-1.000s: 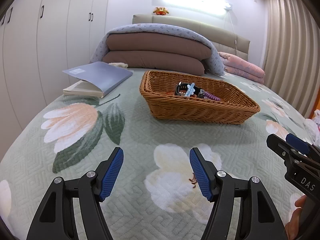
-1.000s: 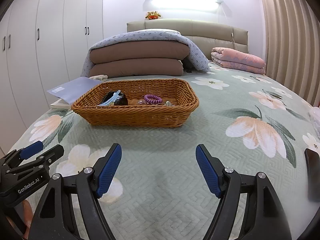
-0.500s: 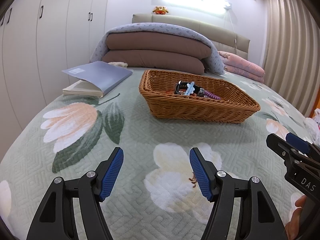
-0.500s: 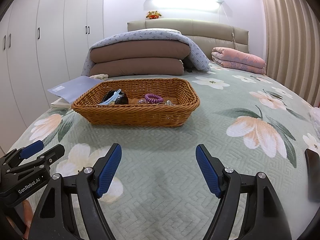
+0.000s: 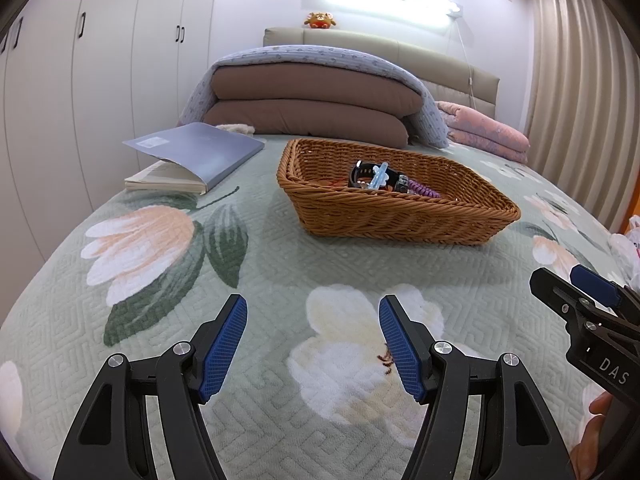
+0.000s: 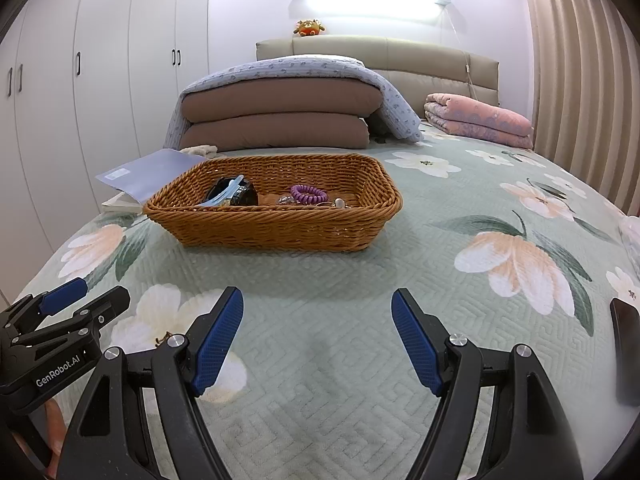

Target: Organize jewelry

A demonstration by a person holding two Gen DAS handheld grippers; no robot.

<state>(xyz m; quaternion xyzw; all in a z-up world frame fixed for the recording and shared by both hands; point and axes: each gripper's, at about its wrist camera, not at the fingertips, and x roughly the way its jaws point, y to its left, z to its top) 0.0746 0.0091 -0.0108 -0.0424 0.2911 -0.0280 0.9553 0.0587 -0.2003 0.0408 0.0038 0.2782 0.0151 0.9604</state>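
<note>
A wicker basket (image 5: pixel 404 216) (image 6: pixel 276 228) sits on the flowered bedspread ahead of both grippers. Inside lie a black band (image 6: pixel 236 194), a light blue clip (image 5: pixel 378 176), a purple spiral hair tie (image 6: pixel 308 194) and small shiny pieces (image 6: pixel 340 202). My left gripper (image 5: pixel 312 340) is open and empty, low over the bedspread short of the basket. My right gripper (image 6: pixel 318 336) is open and empty, also short of the basket. Each gripper shows at the edge of the other's view.
An open book under a blue folder (image 5: pixel 196 152) lies left of the basket. Folded brown and lilac bedding (image 6: pixel 280 112) and a pink blanket (image 6: pixel 480 120) are stacked at the headboard. A dark flat object (image 6: pixel 626 356) lies at the right edge. White wardrobes stand on the left.
Both views have shifted only slightly. The basket and both open grippers stay as they were.
</note>
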